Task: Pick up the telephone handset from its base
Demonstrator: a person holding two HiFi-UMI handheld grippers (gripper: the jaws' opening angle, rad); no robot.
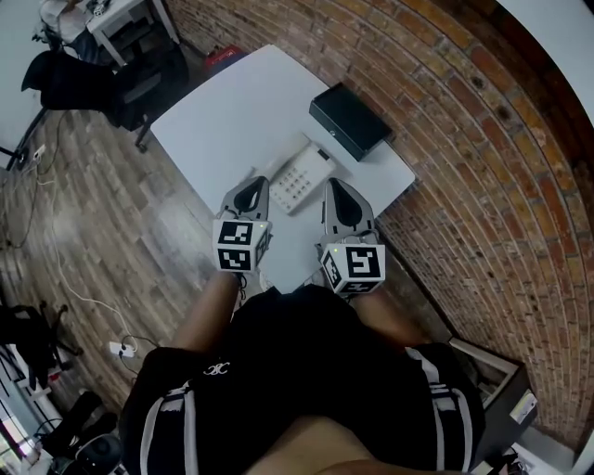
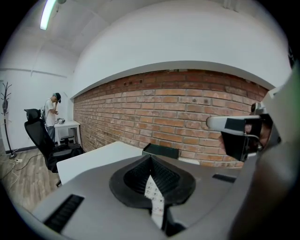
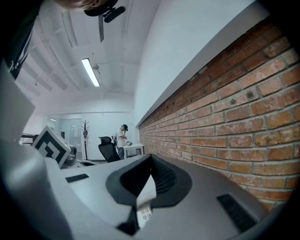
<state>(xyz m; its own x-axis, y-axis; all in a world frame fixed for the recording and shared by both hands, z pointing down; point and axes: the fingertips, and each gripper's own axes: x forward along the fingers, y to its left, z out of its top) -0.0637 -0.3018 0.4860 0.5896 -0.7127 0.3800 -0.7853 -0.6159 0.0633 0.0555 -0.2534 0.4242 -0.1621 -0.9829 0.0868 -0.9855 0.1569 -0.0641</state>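
Observation:
A white telephone (image 1: pixel 299 176) with its handset (image 1: pixel 286 158) on the base lies on the white table (image 1: pixel 232 102). My left gripper (image 1: pixel 256 182) hovers just left of the phone's near end, jaws shut and empty. My right gripper (image 1: pixel 332 184) hangs just right of it, jaws also closed on nothing. In the left gripper view the keypad (image 2: pixel 153 194) shows in the window below the closed tips (image 2: pixel 151 157), and the right gripper (image 2: pixel 239 129) is at the right. In the right gripper view a few keys (image 3: pixel 144 208) show below its tips (image 3: pixel 151 157).
A black box (image 1: pixel 350 121) sits on the table beyond the phone, near the brick wall (image 1: pixel 464 139). A black office chair (image 1: pixel 93 79) and a small white desk (image 1: pixel 130 19) stand at the far left. A person (image 2: pixel 51 110) stands by that desk. Cables lie on the wooden floor (image 1: pixel 65 241).

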